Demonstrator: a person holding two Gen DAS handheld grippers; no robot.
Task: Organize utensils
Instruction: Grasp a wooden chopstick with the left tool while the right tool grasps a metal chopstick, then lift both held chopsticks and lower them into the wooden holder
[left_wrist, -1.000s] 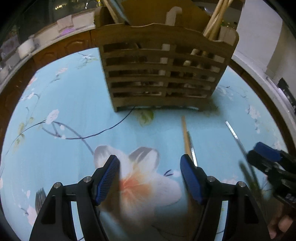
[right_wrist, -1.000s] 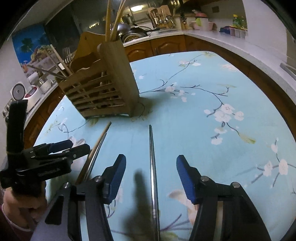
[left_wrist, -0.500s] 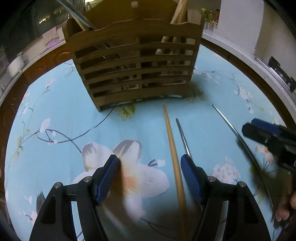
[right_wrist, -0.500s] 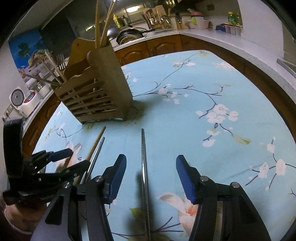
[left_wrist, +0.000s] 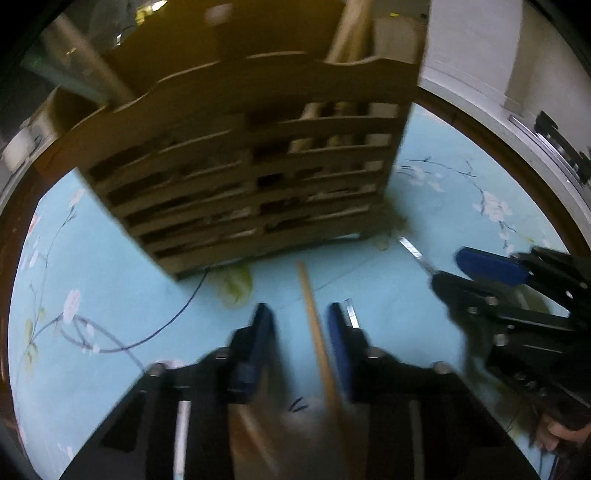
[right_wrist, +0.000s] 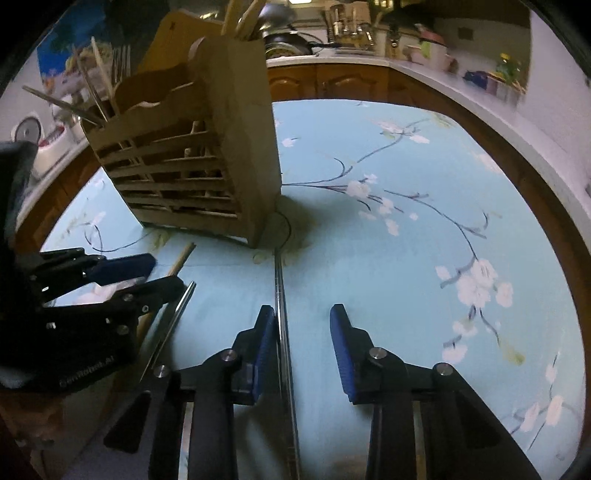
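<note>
in the left wrist view the left tongs (left_wrist: 301, 332) sit low over the worktop (left_wrist: 110, 280), just in front of the slatted wooden utensil holder (left_wrist: 251, 173), their blue pads partly parted with the wooden chopstick (left_wrist: 317, 339) lying between them; the frame is blurred and i cannot tell whether the pads touch it. a metal chopstick (left_wrist: 351, 315) shows just outside the right pad, and a second metal chopstick (left_wrist: 415, 253) lies further right of the holder's near corner, running under the right tongs (left_wrist: 465, 271). in the right wrist view the right tongs (right_wrist: 303, 325) are released, pads apart, and the long metal chopstick (right_wrist: 282, 314) runs from the holder's (right_wrist: 207, 155) near corner down between them, hugging the left pad, flat on the blue flowered cloth (right_wrist: 424, 258). the left tongs (right_wrist: 162, 273) hover left of it, in front of the holder, above the wooden chopstick (right_wrist: 183, 258) and the other metal one (right_wrist: 173, 317). more sticks stand upright in the holder.
</note>
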